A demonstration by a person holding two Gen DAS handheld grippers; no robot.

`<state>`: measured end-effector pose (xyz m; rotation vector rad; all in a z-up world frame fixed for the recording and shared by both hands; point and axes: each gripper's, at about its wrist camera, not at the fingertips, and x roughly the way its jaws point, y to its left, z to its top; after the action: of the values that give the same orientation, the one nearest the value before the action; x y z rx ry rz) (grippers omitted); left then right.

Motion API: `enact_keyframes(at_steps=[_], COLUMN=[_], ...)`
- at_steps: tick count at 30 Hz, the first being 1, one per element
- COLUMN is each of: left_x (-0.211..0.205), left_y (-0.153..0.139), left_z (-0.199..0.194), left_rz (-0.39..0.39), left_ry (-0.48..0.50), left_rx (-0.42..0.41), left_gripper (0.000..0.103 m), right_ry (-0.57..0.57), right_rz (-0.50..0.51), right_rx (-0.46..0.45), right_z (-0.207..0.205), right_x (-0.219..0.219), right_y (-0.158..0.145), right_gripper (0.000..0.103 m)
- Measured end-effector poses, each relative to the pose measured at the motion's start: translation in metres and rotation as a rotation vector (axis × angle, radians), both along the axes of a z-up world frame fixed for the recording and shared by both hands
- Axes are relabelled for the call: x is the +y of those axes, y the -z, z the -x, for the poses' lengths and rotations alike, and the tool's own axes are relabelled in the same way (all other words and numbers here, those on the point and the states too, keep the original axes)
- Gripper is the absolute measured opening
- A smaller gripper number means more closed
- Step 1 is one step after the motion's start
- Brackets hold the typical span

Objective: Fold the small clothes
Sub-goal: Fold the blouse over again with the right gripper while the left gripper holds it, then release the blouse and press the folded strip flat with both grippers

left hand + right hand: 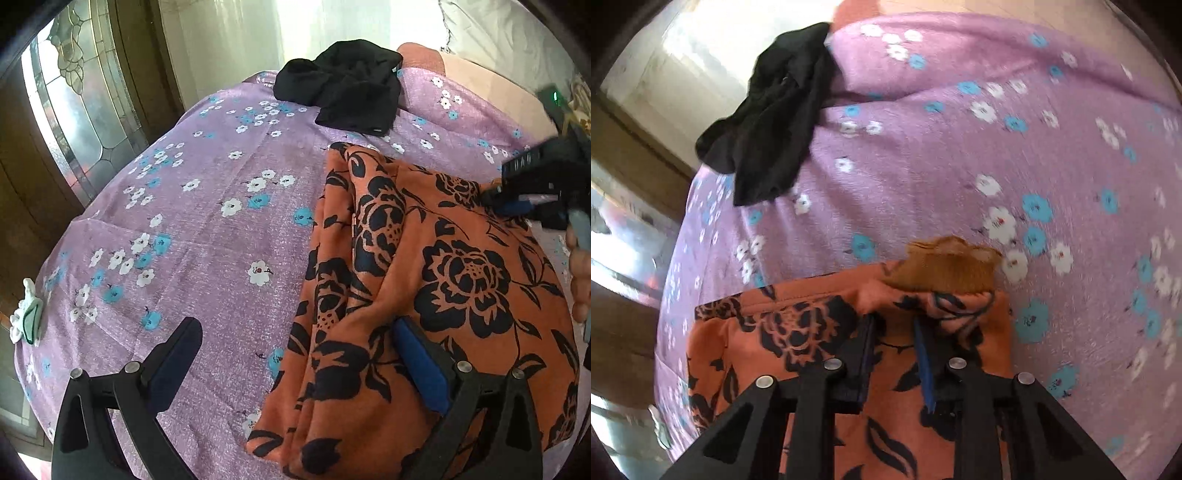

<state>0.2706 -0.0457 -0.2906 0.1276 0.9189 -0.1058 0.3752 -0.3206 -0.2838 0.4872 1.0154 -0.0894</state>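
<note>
Two garments lie on the lilac flower-printed bedsheet (207, 229): the orange black-rose-printed cloth (424, 295) looks partly folded lengthwise near the front, the crumpled black garment (343, 88) behind untouched, while the left gripper (295, 354) hovers wide apart and the right gripper (894, 325) pinches the orange cloth's edge.

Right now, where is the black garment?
The black garment lies crumpled at the far edge of the purple floral sheet, beyond the orange floral garment, touching neither gripper.
</note>
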Motion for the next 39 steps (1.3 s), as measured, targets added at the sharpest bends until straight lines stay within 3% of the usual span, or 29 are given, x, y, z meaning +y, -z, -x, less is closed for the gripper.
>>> enact_keyframes(at_steps=[4, 6, 9, 12, 17, 20, 25, 27, 28, 29, 33, 39], left_x=[0.003, 0.003, 0.004, 0.006, 0.006, 0.007, 0.007, 0.003, 0.001, -0.001, -0.006, -0.010], left_y=[0.001, 0.001, 0.002, 0.003, 0.004, 0.004, -0.001, -0.007, -0.012, -0.017, -0.041, -0.067], left_z=[0.000, 0.000, 0.000, -0.001, -0.002, -0.002, 0.001, 0.006, 0.009, 0.013, 0.029, 0.052], left_rz=[0.023, 0.026, 0.031, 0.048, 0.062, 0.069, 0.087, 0.087, 0.084, 0.082, 0.083, 0.090], left_ry=[0.005, 0.007, 0.006, 0.006, 0.000, -0.007, -0.033, -0.032, -0.029, -0.026, -0.008, 0.013], left_rx=[0.006, 0.004, 0.004, 0.009, 0.016, 0.018, 0.004, -0.031, -0.058, -0.086, -0.187, -0.290], left_gripper=[0.103, 0.103, 0.103, 0.103, 0.103, 0.103, 0.103, 0.103, 0.103, 0.103, 0.103, 0.103], right_ry=[-0.100, -0.134, -0.159, -0.149, -0.138, -0.125, -0.132, -0.121, -0.111, -0.104, -0.104, -0.075], right_rz=[-0.080, -0.120, -0.085, -0.082, -0.169, -0.206, -0.182, -0.169, -0.166, -0.164, -0.181, -0.254], right_rx=[-0.070, -0.065, -0.014, -0.058, -0.025, -0.035, -0.076, -0.093, -0.113, -0.131, -0.150, -0.235], right_z=[-0.008, -0.017, -0.028, -0.030, -0.021, 0.006, 0.070, 0.104, 0.121, 0.135, 0.191, 0.233], right_x=[0.035, 0.051, 0.077, 0.077, 0.059, 0.044, 0.022, 0.010, 0.005, 0.000, -0.012, -0.019], right_y=[-0.014, -0.008, 0.016, 0.017, 0.011, 0.001, -0.015, -0.023, -0.027, -0.031, -0.039, -0.043], right_gripper=[0.025, 0.025, 0.026, 0.025, 0.025, 0.025, 0.030, 0.047, 0.065, 0.069, 0.069, 0.069])
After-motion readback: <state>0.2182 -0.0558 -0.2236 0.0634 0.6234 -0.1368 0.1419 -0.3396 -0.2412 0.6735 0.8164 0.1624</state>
